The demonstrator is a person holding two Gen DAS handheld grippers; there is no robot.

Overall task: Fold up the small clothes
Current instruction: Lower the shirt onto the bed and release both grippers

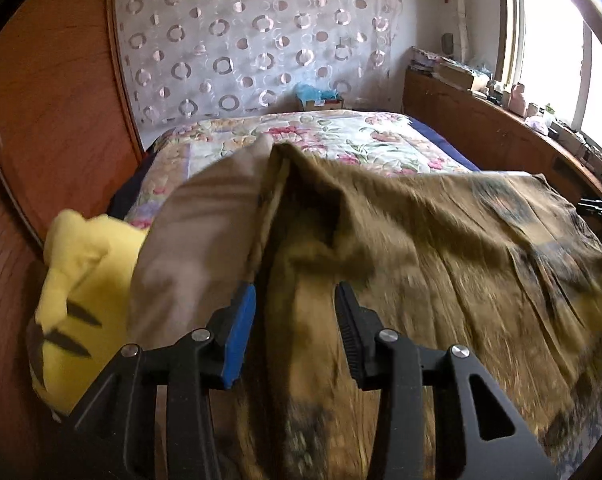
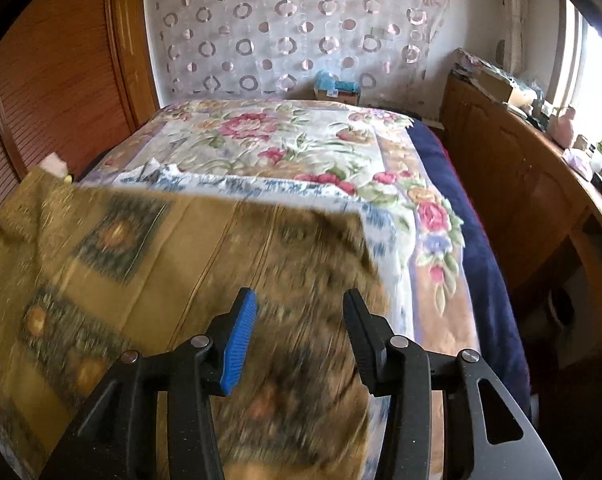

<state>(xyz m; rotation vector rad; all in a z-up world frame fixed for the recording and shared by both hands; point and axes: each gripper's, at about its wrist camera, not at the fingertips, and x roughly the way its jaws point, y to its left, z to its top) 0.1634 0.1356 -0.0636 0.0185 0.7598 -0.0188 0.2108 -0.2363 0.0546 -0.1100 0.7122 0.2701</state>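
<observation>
Left gripper (image 1: pixel 295 294): jaws parted, nothing pinched; blue pad on one finger, ribbed black pad on the other, both clear of the fabric.
Brown patterned cloth (image 1: pixel 421 248): directly below and ahead of the left gripper, spread over the bed, blurred; a raised fold ahead and slightly left of the fingertips, pale underside turned up (edge not sharp enough to tell how far folded).
Yellow garment (image 1: pixel 77 276): left of the left gripper, beside the cloth, dark stripes on it.
Right gripper (image 2: pixel 299 300): jaws likewise parted, released, cloth beneath but not between the pads.
Brown patterned cloth seen from the right: under and left of that gripper, far edge lying ahead of the fingertips.
Flowered bedcover (image 2: pixel 281 140): ahead of both grippers, beyond the cloth.
Dotted curtain (image 2: pixel 293 28): far ahead, behind the bed.
Wooden cabinet (image 2: pixel 509 184): right of the right gripper, cluttered top.
</observation>
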